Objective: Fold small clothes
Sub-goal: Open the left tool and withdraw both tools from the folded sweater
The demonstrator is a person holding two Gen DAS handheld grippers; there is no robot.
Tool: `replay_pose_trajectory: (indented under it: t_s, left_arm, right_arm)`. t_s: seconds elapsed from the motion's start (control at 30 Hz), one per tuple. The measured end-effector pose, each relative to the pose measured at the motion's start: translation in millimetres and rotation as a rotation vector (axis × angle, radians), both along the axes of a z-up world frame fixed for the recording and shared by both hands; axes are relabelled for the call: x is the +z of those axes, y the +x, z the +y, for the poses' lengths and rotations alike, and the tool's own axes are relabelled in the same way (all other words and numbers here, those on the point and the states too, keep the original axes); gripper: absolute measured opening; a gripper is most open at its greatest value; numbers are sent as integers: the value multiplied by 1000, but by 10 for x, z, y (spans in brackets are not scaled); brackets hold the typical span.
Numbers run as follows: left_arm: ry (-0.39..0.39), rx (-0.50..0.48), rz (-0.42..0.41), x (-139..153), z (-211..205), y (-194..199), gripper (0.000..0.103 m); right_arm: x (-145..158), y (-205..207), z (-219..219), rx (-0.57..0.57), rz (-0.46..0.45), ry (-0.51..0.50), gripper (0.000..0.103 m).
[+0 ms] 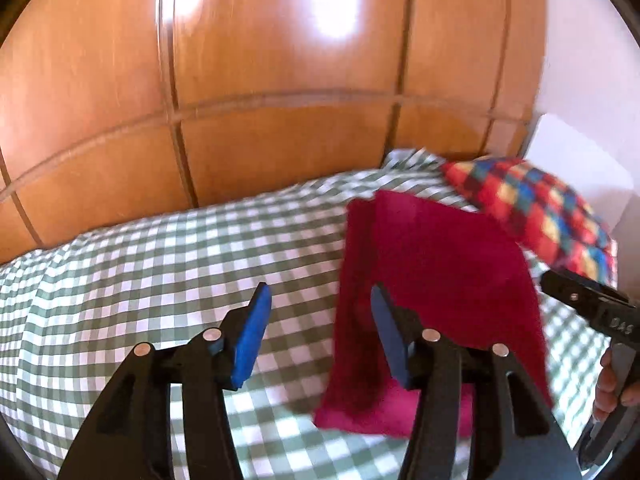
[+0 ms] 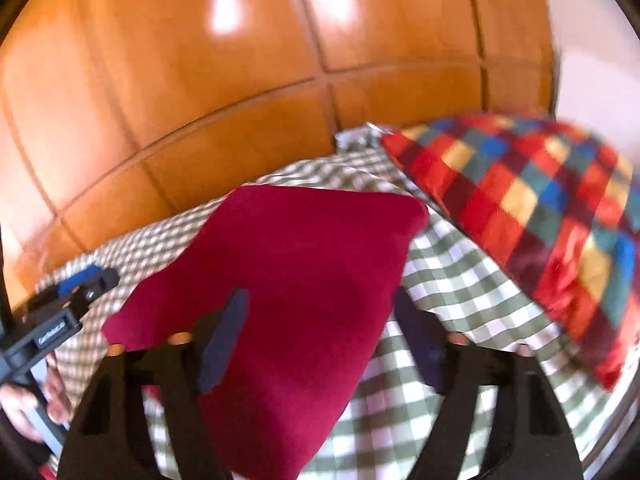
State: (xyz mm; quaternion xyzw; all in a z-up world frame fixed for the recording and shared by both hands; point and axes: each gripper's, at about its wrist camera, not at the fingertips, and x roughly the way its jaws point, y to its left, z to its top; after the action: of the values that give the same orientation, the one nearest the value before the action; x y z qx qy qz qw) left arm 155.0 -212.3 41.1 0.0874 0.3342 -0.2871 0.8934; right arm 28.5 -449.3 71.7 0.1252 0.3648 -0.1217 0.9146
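Observation:
A dark red cloth (image 1: 432,272) lies folded and flat on the green-and-white checked bed sheet (image 1: 140,272). My left gripper (image 1: 318,300) hovers over the cloth's left edge, open, its blue pads (image 1: 252,336) touching nothing. In the right wrist view the red cloth (image 2: 304,264) fills the middle. My right gripper (image 2: 320,300) stands open above its near right part, and no pad presses on the fabric. Both views are motion-blurred.
A pillow (image 2: 532,200) in red, blue and yellow checks lies right of the cloth, close to its far corner. An orange wooden panelled wall (image 1: 280,80) runs behind the bed. A hand (image 1: 608,384) shows at the right edge.

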Motion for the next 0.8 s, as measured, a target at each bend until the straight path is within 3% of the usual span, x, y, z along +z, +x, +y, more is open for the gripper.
replay_pose_trajectory:
  t_s: [0.1, 0.23, 0.3, 0.47, 0.57, 0.67, 0.7, 0.8]
  left_arm:
    - [35, -44, 19, -113, -104, -104, 43]
    - [182, -23, 129, -594, -297, 46, 44]
    - [145, -7, 167, -649, -252, 96, 44]
    - [98, 9, 126, -416, -124, -37, 44]
    - [69, 15, 66, -223, -17, -266, 55]
    - [36, 29, 33, -67, 71, -403, 63]
    - [25, 34, 27, -22, 111, -440, 63]
    - [1, 56, -3, 104, 235, -573, 73]
  right_arm:
    - [-71, -20, 237, 56, 31, -29, 48]
    - [-517, 208, 428, 27, 153, -65, 48]
    - [-516, 203, 491, 16, 141, -118, 48]
    - [-369, 126, 447, -14, 139, -95, 53]
    - [-281, 61, 437, -57, 113, -61, 64]
    - [-180, -42, 500, -93, 88, -66, 68]
    - [-155, -77, 520, -111, 80, -75, 76]
    - [-92, -182, 572, -159, 61, -90, 80]
